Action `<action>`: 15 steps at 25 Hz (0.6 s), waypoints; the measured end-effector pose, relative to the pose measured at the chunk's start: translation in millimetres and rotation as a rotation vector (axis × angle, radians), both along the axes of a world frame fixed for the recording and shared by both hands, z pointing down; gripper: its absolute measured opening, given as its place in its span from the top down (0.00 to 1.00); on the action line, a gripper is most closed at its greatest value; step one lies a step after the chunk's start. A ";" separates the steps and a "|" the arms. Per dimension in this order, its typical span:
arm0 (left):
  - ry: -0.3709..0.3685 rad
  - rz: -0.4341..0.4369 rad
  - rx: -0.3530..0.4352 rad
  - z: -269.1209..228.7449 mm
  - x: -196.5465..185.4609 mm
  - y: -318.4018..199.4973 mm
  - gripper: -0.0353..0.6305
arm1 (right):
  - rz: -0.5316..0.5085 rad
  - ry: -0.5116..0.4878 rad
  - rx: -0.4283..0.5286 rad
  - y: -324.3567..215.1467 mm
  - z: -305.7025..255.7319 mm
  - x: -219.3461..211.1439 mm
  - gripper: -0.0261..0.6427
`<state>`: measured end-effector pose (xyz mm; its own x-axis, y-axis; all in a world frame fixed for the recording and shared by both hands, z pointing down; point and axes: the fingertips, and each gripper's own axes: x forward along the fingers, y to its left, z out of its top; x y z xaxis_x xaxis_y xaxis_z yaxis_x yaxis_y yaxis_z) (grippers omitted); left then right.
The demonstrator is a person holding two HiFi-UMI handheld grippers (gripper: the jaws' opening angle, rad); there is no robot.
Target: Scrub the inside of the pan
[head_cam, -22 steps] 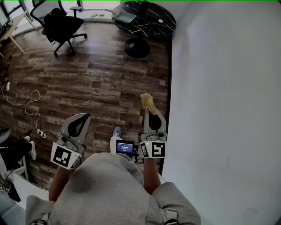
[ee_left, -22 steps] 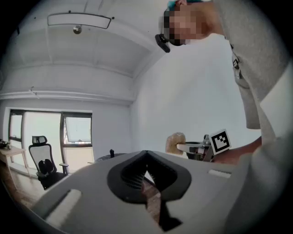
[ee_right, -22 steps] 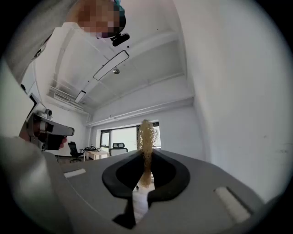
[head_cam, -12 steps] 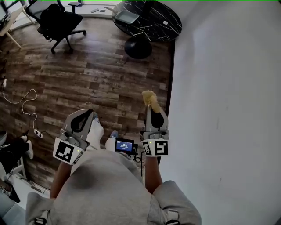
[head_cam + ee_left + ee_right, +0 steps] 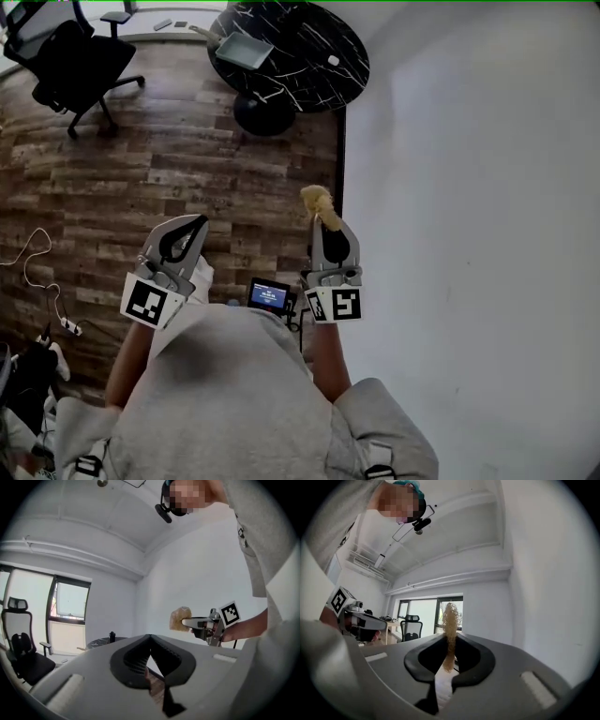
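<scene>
Scrubber (image 5: 451,620): tan, coarse fibrous pad, pinched edge-on between the jaws of the right gripper (image 5: 323,225), its frayed end projecting past the jaw tips. Pan (image 5: 244,50): grey, squarish, with a pale handle, resting on the round black marbled tabletop (image 5: 309,56), well apart from the scrubber.

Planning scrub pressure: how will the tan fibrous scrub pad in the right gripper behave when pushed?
Pinched thin in the right gripper, the tan fibrous scrub pad probably compresses easily. Its open mesh suggests it is light. It stands upright unsupported, so likely springy.
</scene>
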<state>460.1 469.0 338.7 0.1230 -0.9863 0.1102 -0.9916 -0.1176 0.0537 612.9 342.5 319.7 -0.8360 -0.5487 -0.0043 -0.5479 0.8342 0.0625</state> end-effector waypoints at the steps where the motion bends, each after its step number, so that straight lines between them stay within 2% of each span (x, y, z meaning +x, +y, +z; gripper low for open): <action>1: 0.000 0.021 0.000 -4.1 -16.2 -16.5 0.95 | 0.004 0.015 0.000 -15.5 -2.9 -18.6 0.88; 7: -0.005 0.141 -0.009 -10.3 -99.2 -89.9 0.95 | -0.002 0.108 -0.030 -81.0 -6.4 -107.1 0.88; 10: -0.007 0.172 -0.015 -6.3 -139.2 -123.2 0.95 | 0.012 0.109 -0.050 -100.4 -4.8 -144.8 0.88; 15: -0.021 0.197 -0.039 3.4 -179.6 -177.8 0.95 | 0.021 0.121 -0.081 -143.1 12.0 -186.7 0.88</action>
